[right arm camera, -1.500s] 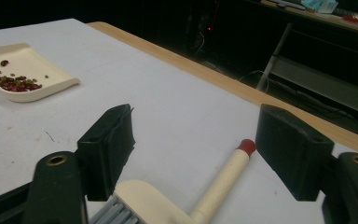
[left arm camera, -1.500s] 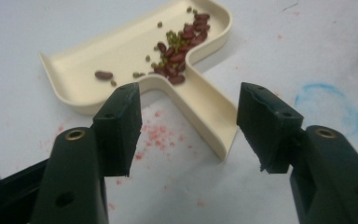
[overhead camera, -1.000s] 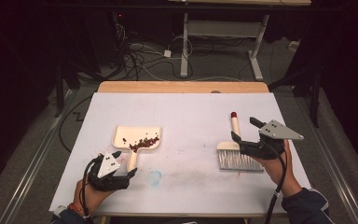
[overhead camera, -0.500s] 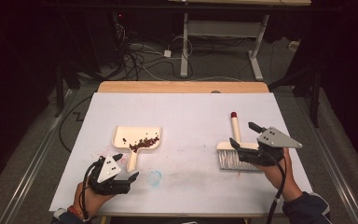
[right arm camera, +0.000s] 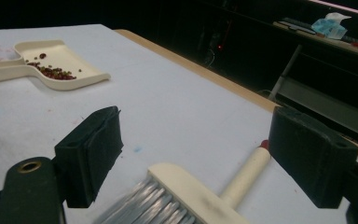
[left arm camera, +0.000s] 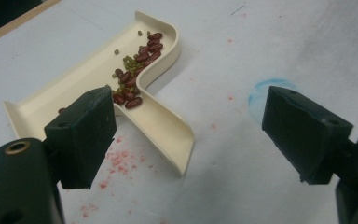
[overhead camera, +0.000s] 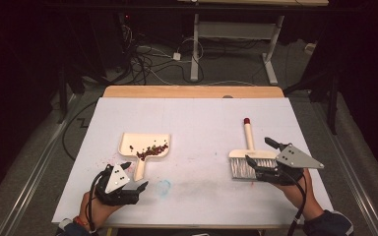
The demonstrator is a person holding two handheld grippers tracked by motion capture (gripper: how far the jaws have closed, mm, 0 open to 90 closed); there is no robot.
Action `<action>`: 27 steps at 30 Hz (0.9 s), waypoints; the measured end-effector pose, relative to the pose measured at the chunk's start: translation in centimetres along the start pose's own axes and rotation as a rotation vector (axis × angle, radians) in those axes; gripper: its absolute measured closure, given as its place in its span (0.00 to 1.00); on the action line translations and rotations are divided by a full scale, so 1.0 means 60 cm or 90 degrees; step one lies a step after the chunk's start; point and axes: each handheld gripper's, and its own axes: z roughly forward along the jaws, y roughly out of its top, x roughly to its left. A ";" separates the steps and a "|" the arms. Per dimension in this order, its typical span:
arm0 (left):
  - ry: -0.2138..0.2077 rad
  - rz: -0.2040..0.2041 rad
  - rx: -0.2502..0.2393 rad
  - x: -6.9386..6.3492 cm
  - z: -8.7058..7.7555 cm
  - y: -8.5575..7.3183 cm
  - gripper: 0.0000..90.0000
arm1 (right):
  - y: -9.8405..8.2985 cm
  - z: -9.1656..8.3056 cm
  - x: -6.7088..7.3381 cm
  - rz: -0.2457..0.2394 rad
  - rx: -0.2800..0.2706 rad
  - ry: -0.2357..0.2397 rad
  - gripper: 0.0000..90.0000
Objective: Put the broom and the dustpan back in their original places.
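Seen from above: white table (overhead camera: 192,123) with a wooden far edge, dark floor and tangled cables beyond. Laid flat on the left half, a cream dustpan (overhead camera: 144,147), handle pointing toward the person, with a small heap of beans (overhead camera: 152,150) — red and green — at the throat where pan meets handle. Well apart on the right half, a brush (overhead camera: 248,157), bristles toward the person, cream handle with a red tip pointing to the far edge. Between the two, nearer the dustpan, a faint blue smudge (overhead camera: 164,186); beside the dustpan handle, scattered red specks (left arm camera: 116,161).

Held low at the near left, the left gripper (overhead camera: 134,172) — jaws released and wide apart, gripping nothing, just short of the handle's end. From the left gripper view: left gripper (left arm camera: 186,133) spread over the table, dustpan (left arm camera: 93,79) handle running up between the jaws without touching either, beans (left arm camera: 137,70) lying along the pan's curved wall.

Held at the near right, the right gripper (overhead camera: 261,151) — also released, jaws wide, poised at the brush head, one jaw beside the handle, the other over the bristles' right edge. From the right gripper view: right gripper (right arm camera: 193,156) open with the brush (right arm camera: 200,196) lying between and below the jaws, contact not clear; dustpan (right arm camera: 51,67) far off at upper left.
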 end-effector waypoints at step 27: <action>0.009 -0.013 0.001 0.005 0.008 0.003 0.19 | -0.095 -0.033 0.012 -0.024 0.054 0.016 0.21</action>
